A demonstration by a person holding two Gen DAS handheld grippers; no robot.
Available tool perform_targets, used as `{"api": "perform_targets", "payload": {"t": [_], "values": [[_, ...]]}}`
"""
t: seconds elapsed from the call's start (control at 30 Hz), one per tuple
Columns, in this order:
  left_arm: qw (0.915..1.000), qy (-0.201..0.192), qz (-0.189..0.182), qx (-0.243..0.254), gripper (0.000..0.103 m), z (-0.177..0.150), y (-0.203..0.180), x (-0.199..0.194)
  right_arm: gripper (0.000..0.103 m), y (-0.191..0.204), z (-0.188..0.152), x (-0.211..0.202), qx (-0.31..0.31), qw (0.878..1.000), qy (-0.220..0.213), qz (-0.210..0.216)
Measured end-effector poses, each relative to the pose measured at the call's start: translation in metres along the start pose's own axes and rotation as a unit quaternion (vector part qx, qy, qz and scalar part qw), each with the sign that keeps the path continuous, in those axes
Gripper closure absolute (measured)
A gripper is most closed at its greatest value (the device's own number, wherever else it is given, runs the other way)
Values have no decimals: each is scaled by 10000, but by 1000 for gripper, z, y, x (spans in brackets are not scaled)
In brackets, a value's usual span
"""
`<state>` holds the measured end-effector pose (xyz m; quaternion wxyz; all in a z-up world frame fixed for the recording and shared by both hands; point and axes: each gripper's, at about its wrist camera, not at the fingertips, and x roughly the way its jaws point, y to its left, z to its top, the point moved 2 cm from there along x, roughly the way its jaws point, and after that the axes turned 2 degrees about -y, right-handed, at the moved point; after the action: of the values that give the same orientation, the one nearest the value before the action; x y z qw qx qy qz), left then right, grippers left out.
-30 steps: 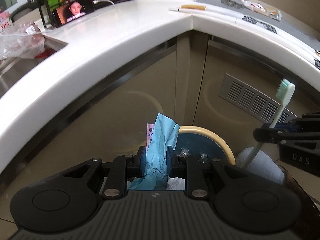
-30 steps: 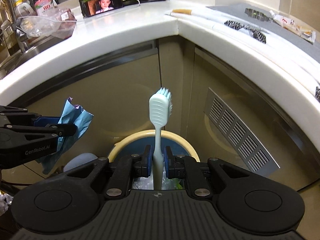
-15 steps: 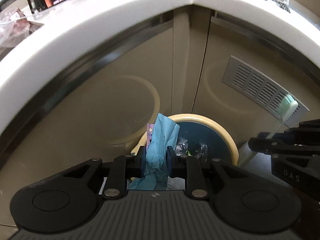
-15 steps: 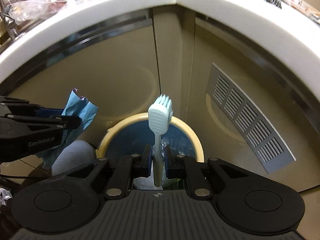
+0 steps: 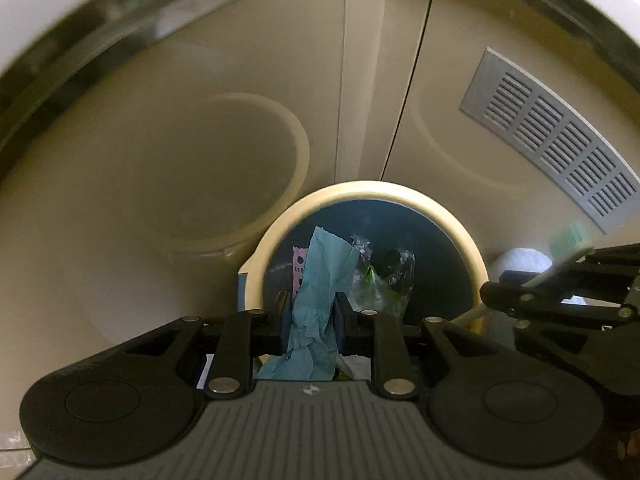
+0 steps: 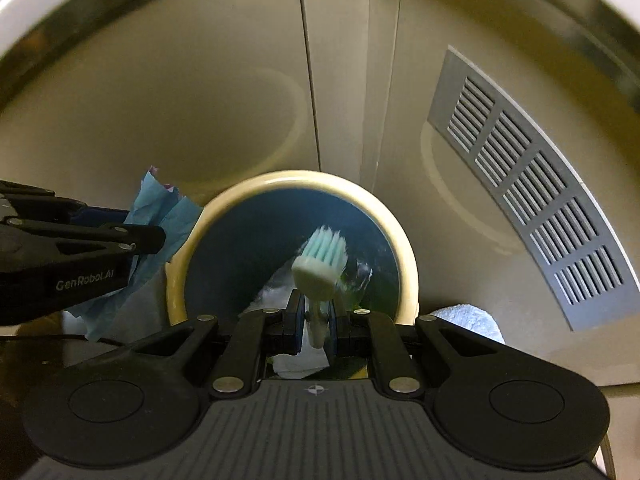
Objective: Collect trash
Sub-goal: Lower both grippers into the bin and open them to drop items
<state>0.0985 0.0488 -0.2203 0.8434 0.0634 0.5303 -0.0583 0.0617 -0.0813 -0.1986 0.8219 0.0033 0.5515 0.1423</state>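
A round bin with a cream rim (image 5: 372, 190) (image 6: 304, 178) and dark blue inside stands on the floor against the corner cabinets; clear plastic scraps (image 5: 384, 272) lie in it. My left gripper (image 5: 310, 312) is shut on a crumpled blue paper (image 5: 320, 280) with a pink slip behind it, held over the bin's left part. My right gripper (image 6: 314, 320) is shut on the handle of a toothbrush (image 6: 320, 264) with pale green bristles, tilted over the bin's opening. In the right wrist view the left gripper (image 6: 132, 236) and the blue paper (image 6: 168, 216) show at the left.
Beige cabinet doors (image 5: 200, 140) curve behind the bin, with a grey vent grille (image 5: 560, 136) (image 6: 532, 200) on the right door. The white counter edge (image 5: 48, 12) overhangs above. A white cloth-like lump (image 5: 520, 264) (image 6: 468, 318) sits on the floor right of the bin.
Both grippers have sunk and tipped downward toward the bin, which now looks larger. The counter top has slid out of view. The toothbrush head now leans toward the bin's inside.
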Motion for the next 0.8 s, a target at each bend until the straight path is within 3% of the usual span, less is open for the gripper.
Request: {"api": "perform_targets", "payload": {"t": [0.43,0.67,0.73,0.8], "values": [[9985,481,59,242,79,3,-20,54,89,-1,3,51,-139,9986,487,-163],[9977,607,167,257,77,5,-17,69,89,-2,8,59,-91,9983,519,-260],[9975,621,190,263,64,5,-16,70,89,-5,9,60,-58,9984,494,-252],[9976,600,184,288,29,6,-16,68,87,-7,11,59,-12,9987,458,-235]]}}
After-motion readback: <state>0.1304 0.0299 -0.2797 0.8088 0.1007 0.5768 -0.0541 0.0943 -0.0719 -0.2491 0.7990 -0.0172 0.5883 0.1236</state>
